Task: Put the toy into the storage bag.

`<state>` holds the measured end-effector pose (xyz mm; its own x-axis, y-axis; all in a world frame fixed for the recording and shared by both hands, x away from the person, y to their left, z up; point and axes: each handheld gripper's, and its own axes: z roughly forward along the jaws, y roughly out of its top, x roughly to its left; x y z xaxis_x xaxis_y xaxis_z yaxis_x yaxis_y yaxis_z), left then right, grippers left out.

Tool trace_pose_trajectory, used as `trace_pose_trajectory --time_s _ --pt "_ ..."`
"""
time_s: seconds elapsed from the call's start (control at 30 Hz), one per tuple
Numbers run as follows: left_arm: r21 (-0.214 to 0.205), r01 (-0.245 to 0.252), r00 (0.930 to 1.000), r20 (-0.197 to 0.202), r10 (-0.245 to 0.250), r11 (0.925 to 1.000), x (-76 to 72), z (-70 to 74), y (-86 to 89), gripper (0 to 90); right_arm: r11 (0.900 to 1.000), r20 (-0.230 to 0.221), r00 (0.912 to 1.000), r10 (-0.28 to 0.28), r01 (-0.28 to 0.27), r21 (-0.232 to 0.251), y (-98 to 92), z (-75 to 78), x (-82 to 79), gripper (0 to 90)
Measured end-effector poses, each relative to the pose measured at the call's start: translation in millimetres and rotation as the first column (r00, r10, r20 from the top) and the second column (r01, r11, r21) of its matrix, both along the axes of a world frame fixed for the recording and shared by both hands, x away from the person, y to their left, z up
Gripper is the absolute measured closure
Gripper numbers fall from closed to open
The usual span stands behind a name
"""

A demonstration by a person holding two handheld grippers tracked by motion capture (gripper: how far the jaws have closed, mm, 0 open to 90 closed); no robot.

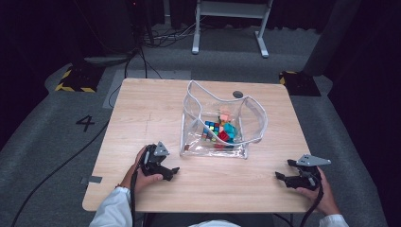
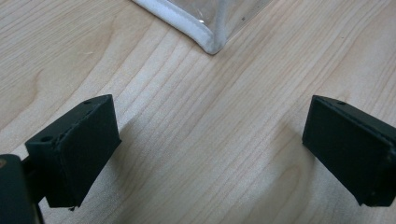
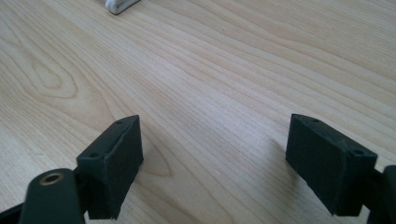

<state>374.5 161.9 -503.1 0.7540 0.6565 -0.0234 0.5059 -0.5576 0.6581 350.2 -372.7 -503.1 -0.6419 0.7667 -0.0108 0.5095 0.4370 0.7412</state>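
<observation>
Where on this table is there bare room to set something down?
Bare wood runs along the table's left side beside the clear bag, along the near edge between the left hand-held gripper and right hand-held gripper, and right of the bag. The middle is crowded: the bag holds colourful toys.

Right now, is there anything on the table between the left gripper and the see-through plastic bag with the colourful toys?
No. Between the left gripper and the clear plastic bag the left gripper view shows bare light wooden table.
</observation>
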Motion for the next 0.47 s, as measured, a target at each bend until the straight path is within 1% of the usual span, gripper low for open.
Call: trace_pose_trajectory --time_s 0.1,0.2,0.3,0.33,0.47 --pt "-0.002 -0.001 1.0 -0.002 0.001 1.0 0.0 -0.2 -0.2 3.8 0.9998 -0.006 0.9999 -0.015 0.015 0.01 1.7 -0.6 0.6 16.2" --pt "-0.004 0.002 1.0 -0.005 -0.002 1.0 0.4 -0.3 -0.3 3.5 0.9998 -0.005 0.9998 -0.019 0.019 0.006 1.8 -0.2 0.8 15.9" --pt "-0.003 0.001 1.0 -0.005 -0.001 1.0 0.4 -0.3 -0.4 3.5 0.9999 -0.002 1.0 -0.01 0.01 0.009 1.8 -0.5 0.6 18.4" --pt "-0.001 0.0 1.0 -0.004 0.0 1.0 0.4 -0.2 -0.3 3.5 1.0 0.0 1.0 -0.001 0.001 0.0 1.0 0.3 0.2 18.9" --pt "0.001 -0.001 1.0 -0.003 0.001 1.0 0.4 -0.1 -0.2 3.4 1.0 -0.001 1.0 -0.001 0.001 0.003 1.0 0.2 0.3 18.8"
